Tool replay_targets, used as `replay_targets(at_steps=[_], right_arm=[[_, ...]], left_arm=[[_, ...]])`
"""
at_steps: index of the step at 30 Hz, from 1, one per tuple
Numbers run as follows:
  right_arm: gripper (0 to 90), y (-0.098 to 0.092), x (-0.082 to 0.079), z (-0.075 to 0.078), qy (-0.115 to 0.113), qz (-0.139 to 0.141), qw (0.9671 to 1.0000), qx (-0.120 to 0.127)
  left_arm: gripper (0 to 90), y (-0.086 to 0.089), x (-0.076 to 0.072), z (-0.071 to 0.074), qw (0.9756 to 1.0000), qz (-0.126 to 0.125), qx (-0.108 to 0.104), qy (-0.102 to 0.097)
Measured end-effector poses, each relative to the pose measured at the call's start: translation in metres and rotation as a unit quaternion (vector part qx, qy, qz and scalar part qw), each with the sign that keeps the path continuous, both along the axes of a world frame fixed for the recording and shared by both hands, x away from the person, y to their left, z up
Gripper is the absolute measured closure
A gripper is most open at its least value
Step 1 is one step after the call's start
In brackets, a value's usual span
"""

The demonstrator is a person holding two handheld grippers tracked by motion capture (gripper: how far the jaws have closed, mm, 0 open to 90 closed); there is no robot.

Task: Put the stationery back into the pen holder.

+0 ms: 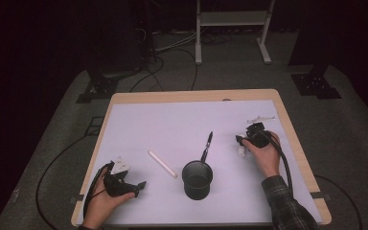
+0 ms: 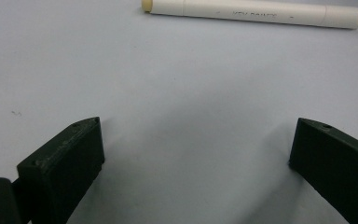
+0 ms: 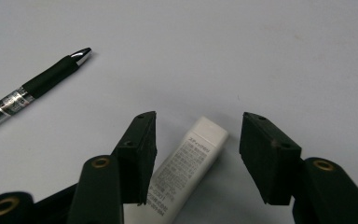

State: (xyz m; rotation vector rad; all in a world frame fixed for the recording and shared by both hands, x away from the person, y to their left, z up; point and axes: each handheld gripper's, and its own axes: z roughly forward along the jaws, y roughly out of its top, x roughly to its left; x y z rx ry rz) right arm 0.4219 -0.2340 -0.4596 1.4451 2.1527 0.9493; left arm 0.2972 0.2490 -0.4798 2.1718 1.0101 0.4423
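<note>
High view shows one wooden table with a pale lilac-white top (image 1: 172, 120), and on it I count one black round metal pot (image 1: 197, 179), one black pen with a silver tip (image 1: 207, 146), one long cream-coloured marker (image 1: 162, 164), one small white flat tube with printed text (image 1: 242, 151) and one thin white object (image 1: 261, 118) near the far right corner (too small to tell what it is). There are two grippers, one in each hand.

Right gripper view looks down on the white tube (image 3: 186, 170), which lies on the table between the two black jaws of the right gripper (image 3: 196, 149). The jaws stand half open on either side of it; a gap shows at the right jaw, so the tube is not clamped. The pen (image 3: 37, 86) lies apart, to the left.

Left gripper view shows the left gripper (image 2: 196, 149) with jaws spread wide and nothing between them; the cream marker (image 2: 256, 11) lies crosswise ahead of them, well apart.
</note>
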Motion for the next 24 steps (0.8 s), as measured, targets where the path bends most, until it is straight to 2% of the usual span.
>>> replay_targets(at_steps=[7, 17, 24], right_arm=[[52.1, 0.0003, 0.0015, -0.0028, 0.012, 0.003, 0.9999, 0.002], [55.6, -0.0003, 0.0029, -0.0037, 0.017, 0.000, 0.9998, 0.007], [60.7, 0.0002, 0.0035, -0.0041, 0.021, 0.010, 0.9997, 0.010]], left_arm=[[2.0, 0.0000, 0.0001, 0.0000, 1.0000, 0.000, 0.000, 0.000], [2.0, 0.0000, 0.0001, 0.0000, 1.0000, 0.000, 0.000, 0.000], [2.0, 0.0000, 0.0001, 0.0000, 1.0000, 0.000, 0.000, 0.000]])
